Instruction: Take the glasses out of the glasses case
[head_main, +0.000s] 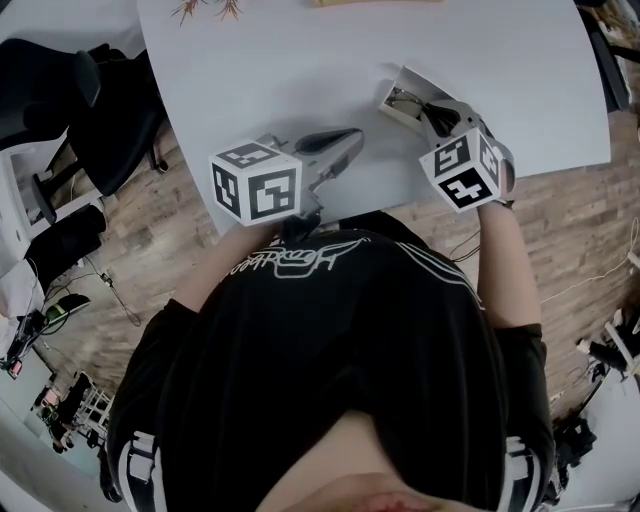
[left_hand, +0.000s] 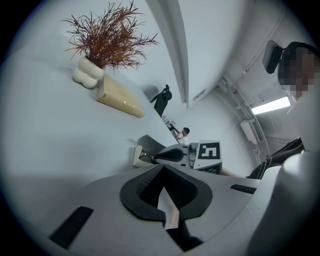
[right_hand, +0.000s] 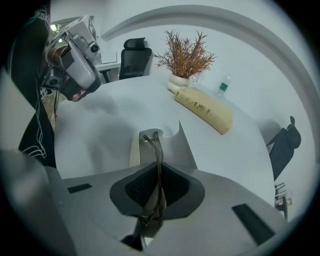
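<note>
- Glasses (right_hand: 159, 167) are clamped edge-on between the jaws of the right gripper (right_hand: 154, 200), with the thin frame running along the dark pads.
- Their far end reaches into the open mouth of the glasses case (right_hand: 183, 146). The views do not show whether it rests on the case.
- The glasses case is white, its flap is raised, and it lies on the white table (head_main: 300, 70) near the person's right-hand edge.
- The left gripper (head_main: 350, 140) is closed on nothing, its pads meeting at the tips. It is held low over the table's near edge, well apart from the case.
- A plant in a white vase (right_hand: 180, 80) and a long pale-yellow box (right_hand: 205, 107) stand further back on the table, just beside each other.
</note>
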